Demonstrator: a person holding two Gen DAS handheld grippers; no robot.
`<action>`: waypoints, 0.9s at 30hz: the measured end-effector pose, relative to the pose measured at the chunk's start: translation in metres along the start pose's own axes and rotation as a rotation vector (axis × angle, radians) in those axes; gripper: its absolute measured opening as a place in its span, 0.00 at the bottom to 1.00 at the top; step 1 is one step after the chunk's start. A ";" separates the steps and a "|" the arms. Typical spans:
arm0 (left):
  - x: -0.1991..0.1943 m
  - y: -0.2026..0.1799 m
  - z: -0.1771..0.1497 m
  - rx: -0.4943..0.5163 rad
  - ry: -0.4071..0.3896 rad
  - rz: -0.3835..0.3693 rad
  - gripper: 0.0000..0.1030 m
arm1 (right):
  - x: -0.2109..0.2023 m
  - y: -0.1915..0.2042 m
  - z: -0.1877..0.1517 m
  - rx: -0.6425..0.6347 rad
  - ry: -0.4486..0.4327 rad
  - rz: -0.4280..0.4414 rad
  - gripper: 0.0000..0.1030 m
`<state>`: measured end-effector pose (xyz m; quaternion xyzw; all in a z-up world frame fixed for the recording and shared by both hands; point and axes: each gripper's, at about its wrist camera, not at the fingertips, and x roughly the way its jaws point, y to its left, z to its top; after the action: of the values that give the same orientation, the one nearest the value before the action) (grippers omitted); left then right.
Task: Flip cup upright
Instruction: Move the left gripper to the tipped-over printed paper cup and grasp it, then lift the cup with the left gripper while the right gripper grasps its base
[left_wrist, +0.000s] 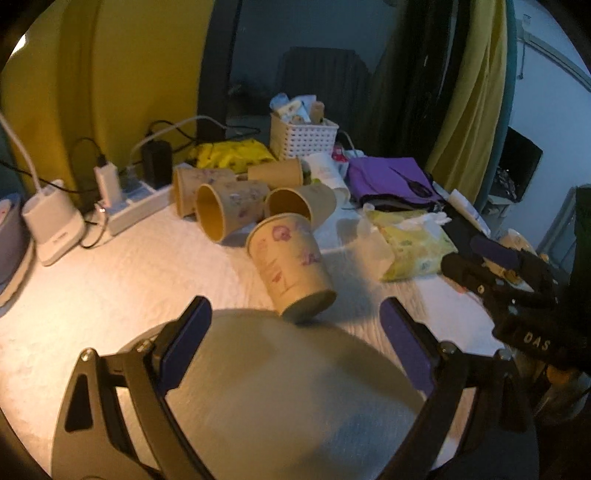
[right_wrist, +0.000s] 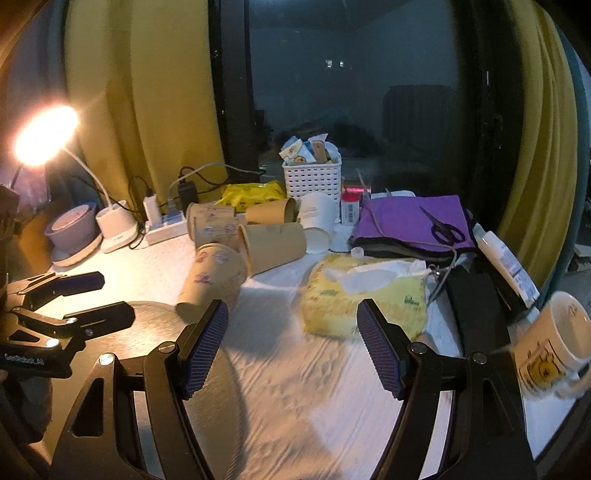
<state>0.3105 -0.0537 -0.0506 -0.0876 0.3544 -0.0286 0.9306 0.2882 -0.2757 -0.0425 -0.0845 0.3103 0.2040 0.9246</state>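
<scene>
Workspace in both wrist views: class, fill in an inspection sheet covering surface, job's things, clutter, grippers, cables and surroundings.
Surface: white textured table cover, lit by a desk lamp.
Job's things: nearest floral paper cup tilted, base toward the camera; other paper cups on their sides behind.
Clutter: tissue pack, white basket, scissors on purple cloth, mug.
Grippers: left gripper open, empty; right gripper open, empty.
Cables: chargers in a power strip.
Surroundings: yellow curtains, dark window.

"DAS" on right gripper (left_wrist: 491, 254), (partly legible) "GenRobot.AI" left gripper (right_wrist: 99, 297)
</scene>
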 end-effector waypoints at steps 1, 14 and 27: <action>0.007 -0.001 0.003 -0.003 0.007 -0.002 0.91 | 0.005 -0.003 0.002 -0.001 0.001 0.003 0.73; 0.089 0.010 0.023 -0.068 0.180 -0.047 0.86 | 0.048 -0.025 0.010 0.011 0.004 0.043 0.73; 0.089 0.025 0.022 -0.110 0.200 -0.134 0.64 | 0.046 -0.019 0.011 0.018 0.020 0.046 0.73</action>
<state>0.3916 -0.0364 -0.0977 -0.1588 0.4396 -0.0797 0.8804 0.3355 -0.2745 -0.0613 -0.0713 0.3230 0.2215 0.9173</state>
